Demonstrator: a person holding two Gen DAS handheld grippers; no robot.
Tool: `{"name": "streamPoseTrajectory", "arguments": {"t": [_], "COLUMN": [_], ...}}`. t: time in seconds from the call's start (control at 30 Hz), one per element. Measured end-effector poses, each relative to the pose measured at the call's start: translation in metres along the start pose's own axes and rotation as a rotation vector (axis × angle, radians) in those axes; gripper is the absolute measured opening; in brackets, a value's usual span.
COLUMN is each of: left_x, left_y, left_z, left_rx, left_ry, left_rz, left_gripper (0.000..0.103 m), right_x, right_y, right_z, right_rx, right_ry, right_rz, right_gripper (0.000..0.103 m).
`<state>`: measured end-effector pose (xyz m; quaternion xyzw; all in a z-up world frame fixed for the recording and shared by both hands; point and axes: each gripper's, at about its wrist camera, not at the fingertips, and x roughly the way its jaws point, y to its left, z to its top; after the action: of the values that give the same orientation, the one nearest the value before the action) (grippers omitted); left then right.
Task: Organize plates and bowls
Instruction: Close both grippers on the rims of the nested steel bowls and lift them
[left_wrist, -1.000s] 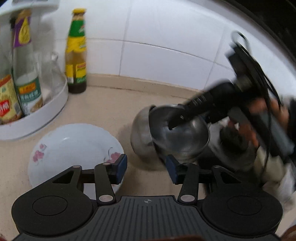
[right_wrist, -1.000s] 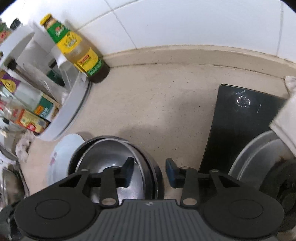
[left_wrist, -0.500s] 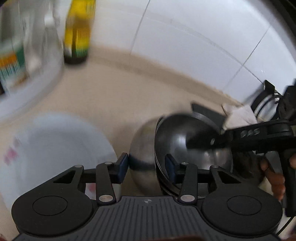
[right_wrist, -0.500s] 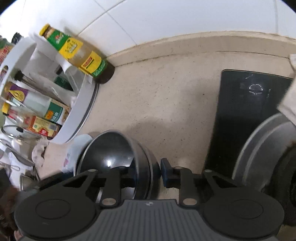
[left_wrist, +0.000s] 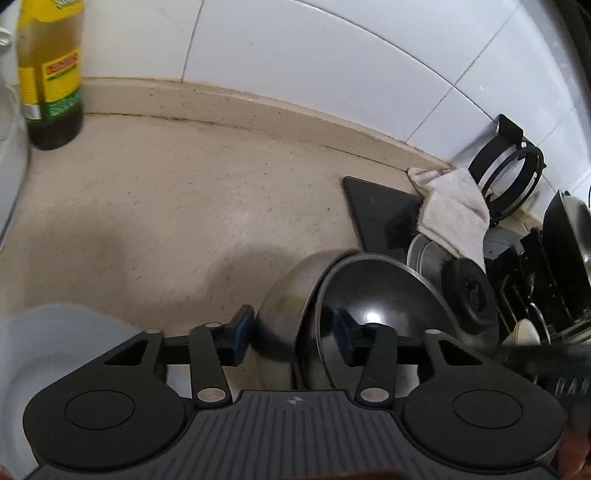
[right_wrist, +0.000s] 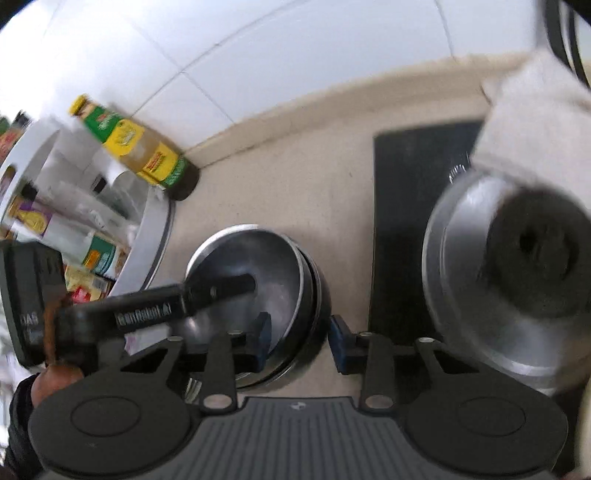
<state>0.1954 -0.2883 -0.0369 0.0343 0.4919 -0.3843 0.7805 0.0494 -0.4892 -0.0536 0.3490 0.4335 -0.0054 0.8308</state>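
Observation:
Stacked steel bowls stand tilted on their edge on the beige counter; they also show in the right wrist view. My left gripper has its fingers on either side of the bowls' rim, one pad inside and one outside. My right gripper straddles the opposite rim the same way, with a small gap at its right pad. A white floral plate lies at the lower left of the left wrist view.
A yellow-labelled sauce bottle stands by the tiled wall. A white rotating rack of condiments is at left. A black board, a pot lid with black knob, a white cloth and a dish rack are at right.
The left gripper moved right from the plate onto the bowls' rim. The right gripper, which was closed on the bowls half a second ago, has opened a little and shifted right.

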Motion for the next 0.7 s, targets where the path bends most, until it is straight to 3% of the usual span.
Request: {"name": "streamPoseTrajectory", "arguments": {"t": [0.13,0.23,0.47,0.53,0.57,0.63,0.7], "left_x": [0.006,0.012,0.022,0.023,0.022,0.02,0.021], "left_y": [0.001,0.017,0.085,0.1,0.104,0.107,0.105], "left_z": [0.017,0.039,0.062,0.06,0.06,0.06,0.065], "left_rx": [0.045,0.016,-0.247,-0.288,-0.287,-0.285,-0.257], "left_ry": [0.006,0.012,0.052,0.046,0.042,0.035,0.038], "left_rz": [0.043,0.058,-0.046,-0.068,-0.08,-0.078,-0.081], "left_gripper": [0.063,0.063,0.074,0.076,0.076,0.076,0.076], "right_x": [0.011,0.023,0.054,0.067,0.068,0.062,0.051], "right_y": [-0.003,0.003,0.039,0.048,0.046,0.043,0.038], "right_z": [0.015,0.035,0.067,0.068,0.066,0.057,0.046], "right_rx": [0.098,0.145,0.132,0.059,0.05,0.066,0.074], "right_ry": [-0.046,-0.098,-0.202,-0.203,-0.188,-0.17,-0.175], "right_rz": [0.029,0.035,0.031,-0.009,-0.031,0.013,0.045], "right_gripper": [0.025,0.023,0.02,0.02,0.022,0.023,0.039]}}
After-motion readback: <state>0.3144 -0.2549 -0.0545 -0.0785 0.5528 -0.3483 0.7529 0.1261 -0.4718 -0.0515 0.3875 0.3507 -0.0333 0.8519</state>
